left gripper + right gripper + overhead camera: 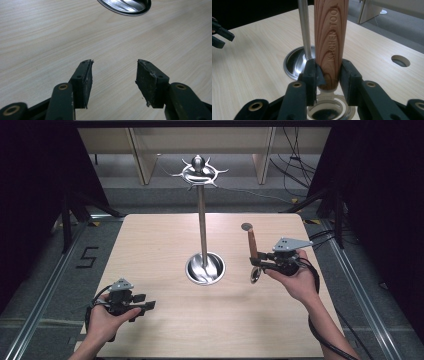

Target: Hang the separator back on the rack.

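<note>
Right gripper (257, 261), held above the right half of the tabletop (165, 330): fingers (312, 72) clamped on the wooden handle of a kitchen tool (253, 245). In the right gripper view, the two pads press the lower end of the handle (330, 42) from either side, just above the metal part (329, 110) of the tool, which sits below the fingers. The handle bears the words "KITCHEN TOOL" along its length. In the high view, the tool stands roughly upright, handle end up and tilted slightly away from the person, metal end (255, 275) down and just beside the hand. Whether the metal end touches the tabletop cannot be told.

Left gripper (145, 305), low over the near left part of the tabletop: fingers (85, 80) apart, with bare wood between them. They touch nothing that can be seen in the left gripper view.

Stand (202, 220), at the middle of the tabletop: a round metal base (205, 268), a thin upright pole and a ring of hooks (200, 171) at the top. The tool is to the right of the pole and apart from it; in the right gripper view the pole (304, 27) rises just behind the handle, on its left. The base rim (125, 6) shows at the top edge of the left gripper view, well apart from the open fingers.
</note>
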`<state>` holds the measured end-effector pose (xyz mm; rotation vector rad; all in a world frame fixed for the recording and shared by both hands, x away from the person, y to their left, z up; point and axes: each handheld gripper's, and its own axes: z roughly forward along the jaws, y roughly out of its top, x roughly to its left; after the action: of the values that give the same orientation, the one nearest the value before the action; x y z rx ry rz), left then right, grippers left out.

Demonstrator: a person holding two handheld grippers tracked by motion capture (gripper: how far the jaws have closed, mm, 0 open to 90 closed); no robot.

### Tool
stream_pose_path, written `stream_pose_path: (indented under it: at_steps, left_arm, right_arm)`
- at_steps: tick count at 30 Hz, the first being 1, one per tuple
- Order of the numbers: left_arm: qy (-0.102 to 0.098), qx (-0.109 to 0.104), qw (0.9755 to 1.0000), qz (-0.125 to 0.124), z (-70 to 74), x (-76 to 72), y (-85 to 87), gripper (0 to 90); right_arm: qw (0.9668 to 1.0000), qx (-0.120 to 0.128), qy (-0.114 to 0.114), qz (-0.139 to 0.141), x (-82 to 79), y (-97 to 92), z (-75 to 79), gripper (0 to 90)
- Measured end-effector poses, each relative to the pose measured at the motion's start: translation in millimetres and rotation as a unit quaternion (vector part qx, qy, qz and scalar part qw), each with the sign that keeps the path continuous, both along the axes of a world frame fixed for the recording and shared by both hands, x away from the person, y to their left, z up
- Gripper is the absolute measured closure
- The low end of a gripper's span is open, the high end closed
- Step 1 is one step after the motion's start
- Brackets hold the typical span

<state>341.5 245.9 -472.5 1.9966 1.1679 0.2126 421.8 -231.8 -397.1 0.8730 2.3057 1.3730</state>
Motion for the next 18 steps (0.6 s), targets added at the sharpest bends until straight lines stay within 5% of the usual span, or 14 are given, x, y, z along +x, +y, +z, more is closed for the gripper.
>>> stream_pose_path:
  at_steps: [8, 15, 18]
  left_arm:
    - [-0.001, 0.000, 1.0000, 0.002, -0.8, -0.1, -0.8, 46.1]
    - [-0.002, 0.000, 1.0000, 0.004, -1.7, 0.0, -1.3, 45.9]
    - [0.003, 0.000, 1.0000, 0.000, -1.8, -0.7, -2.6, 45.9]
  right_arm:
    - [0.9998, 0.003, -0.021, 0.001, 1.0, -0.4, 3.8, 69.5]
    - [0.9999, 0.009, -0.006, 0.002, -0.9, 0.8, 8.4, 69.5]
    - [0.9995, 0.015, -0.028, -0.002, 0.0, 0.2, 11.9, 69.5]
